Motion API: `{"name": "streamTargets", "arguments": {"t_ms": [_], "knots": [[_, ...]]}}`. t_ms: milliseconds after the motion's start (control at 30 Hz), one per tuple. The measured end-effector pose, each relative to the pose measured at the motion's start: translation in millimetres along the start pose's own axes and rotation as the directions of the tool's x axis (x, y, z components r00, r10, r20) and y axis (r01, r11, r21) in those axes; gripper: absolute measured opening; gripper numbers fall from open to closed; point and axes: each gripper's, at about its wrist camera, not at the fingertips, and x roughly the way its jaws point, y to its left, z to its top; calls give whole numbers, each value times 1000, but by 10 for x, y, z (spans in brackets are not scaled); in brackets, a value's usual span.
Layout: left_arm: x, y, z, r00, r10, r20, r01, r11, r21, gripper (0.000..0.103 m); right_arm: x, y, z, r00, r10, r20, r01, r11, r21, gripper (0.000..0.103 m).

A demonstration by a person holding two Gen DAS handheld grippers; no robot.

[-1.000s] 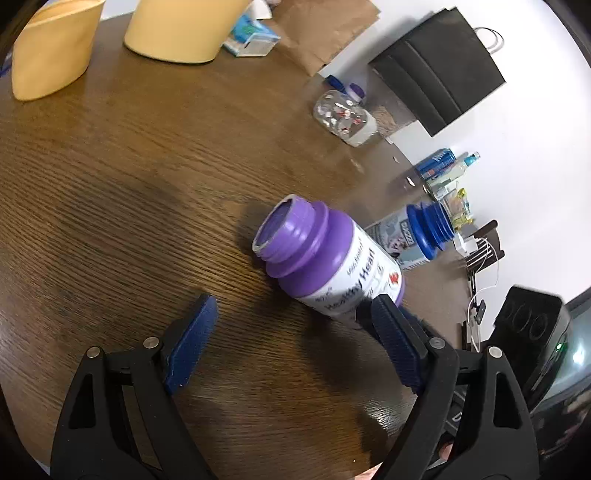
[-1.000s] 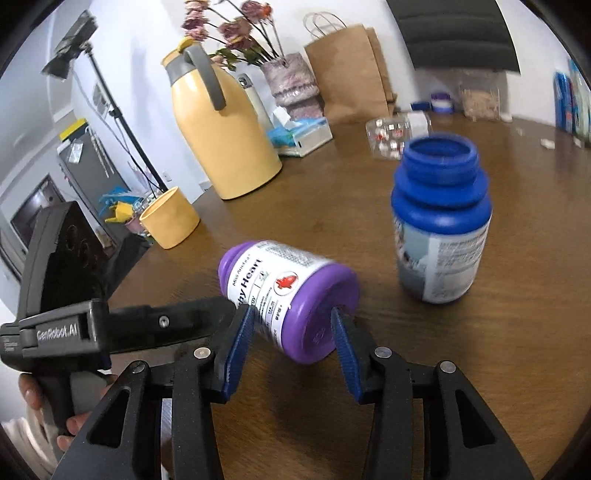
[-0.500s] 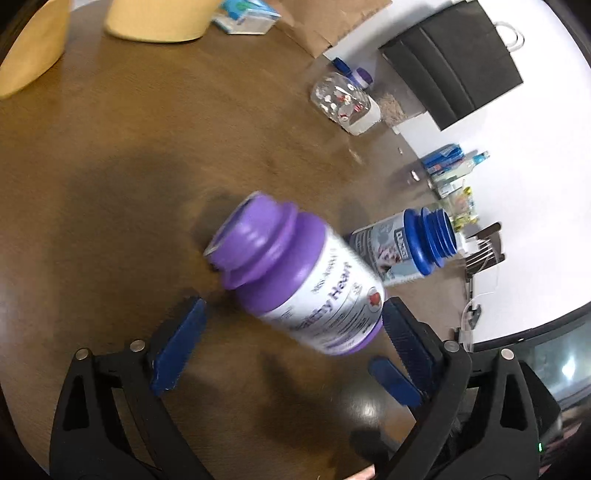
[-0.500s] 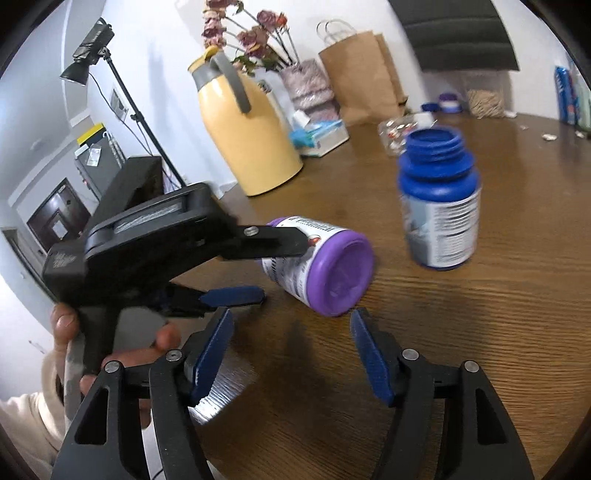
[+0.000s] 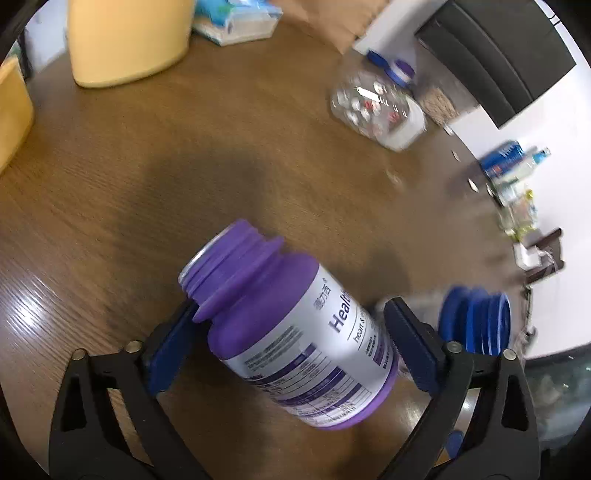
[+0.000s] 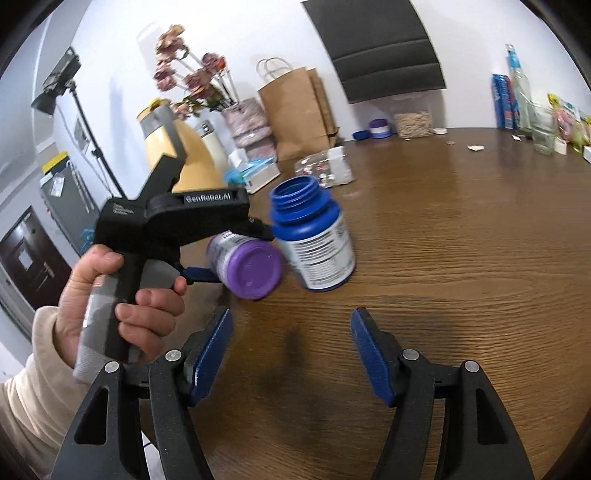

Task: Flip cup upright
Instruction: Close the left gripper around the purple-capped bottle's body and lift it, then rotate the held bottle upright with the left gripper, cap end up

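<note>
A purple bottle (image 5: 295, 332) with a white label and no cap lies tilted between the blue pads of my left gripper (image 5: 288, 310), which is shut on its body. Its mouth points away, up and to the left. In the right wrist view the purple bottle (image 6: 251, 269) shows its base, clamped by the left gripper (image 6: 236, 254) that a hand (image 6: 110, 295) holds. Whether it touches the table I cannot tell. A blue bottle (image 6: 314, 240) stands upright right beside it. My right gripper (image 6: 291, 317) is open over bare wood, short of both bottles.
On the brown wooden table (image 6: 461, 240) stand a yellow jug (image 5: 129, 37), a yellow cup (image 5: 11, 110), a tissue box (image 5: 236, 18) and a clear jar (image 5: 376, 107) on its side. A paper bag (image 6: 299, 110) and small items line the far edge.
My left gripper has moved in and shut on the purple bottle, tilting it. My right gripper has let go of the bottle's base, drawn back and opened wide.
</note>
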Motion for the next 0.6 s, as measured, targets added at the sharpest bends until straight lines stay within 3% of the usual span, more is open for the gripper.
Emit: {"name": "streamTargets", "arguments": {"t_ms": [100, 200, 333, 467, 567, 600], "knots": [[34, -19, 47, 1000, 28, -8, -28, 1000, 11, 89, -26, -7, 8, 1000, -5, 11, 5, 1000, -5, 71], [0, -29, 64, 999, 36, 8, -37, 998, 42, 62, -8, 23, 60, 1000, -14, 18, 14, 1000, -7, 71], [-147, -38, -24, 997, 48, 66, -59, 982, 177, 62, -87, 101, 127, 999, -14, 43, 15, 999, -30, 71], [-453, -67, -164, 981, -8, 193, -61, 936, 346, 62, -132, 269, 380, 997, 17, 78, -11, 997, -70, 71], [-775, -90, -330, 947, -115, 299, -47, 875, 483, 62, -63, 468, 600, 995, 62, 72, -55, 993, -106, 71], [-876, -107, -386, 935, -168, 313, -23, 851, 524, 62, -26, 542, 657, 995, 81, 60, -73, 990, -117, 76]]}}
